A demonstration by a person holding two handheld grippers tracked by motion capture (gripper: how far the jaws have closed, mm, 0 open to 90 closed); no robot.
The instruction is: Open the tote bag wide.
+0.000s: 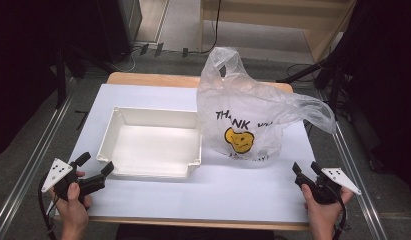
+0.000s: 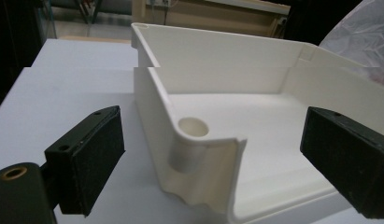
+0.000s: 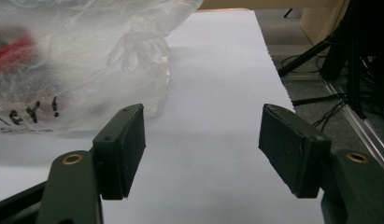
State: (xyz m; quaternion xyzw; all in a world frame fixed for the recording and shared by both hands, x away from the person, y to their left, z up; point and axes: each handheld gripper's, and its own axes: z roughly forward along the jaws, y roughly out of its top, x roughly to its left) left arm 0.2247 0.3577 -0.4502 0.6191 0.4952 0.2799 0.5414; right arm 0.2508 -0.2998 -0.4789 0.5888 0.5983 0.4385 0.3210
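A shallow white plastic tray point(image 1: 152, 116) point(image 2: 255, 70) lies empty at the left middle of the white table. A clear plastic bag point(image 1: 248, 107) point(image 3: 77, 60) printed with a yellow smiley and "THANK YOU" stands to its right, touching it. Something red point(image 3: 12, 51) shows blurred inside the bag. My left gripper point(image 1: 95, 164) point(image 2: 213, 140) is open just before the tray's near left corner, which sits in the gap between the pads without touching them. My right gripper point(image 1: 305, 167) point(image 3: 201, 144) is open and holds nothing, low over the table, in front of and right of the bag.
The white table top point(image 1: 218, 195) ends close behind both hands at a wooden front edge. Metal rails point(image 1: 353, 170) run along both sides of the table. Stands and cables point(image 3: 330, 60) crowd the floor to the right, and wooden furniture point(image 1: 293, 15) stands behind.
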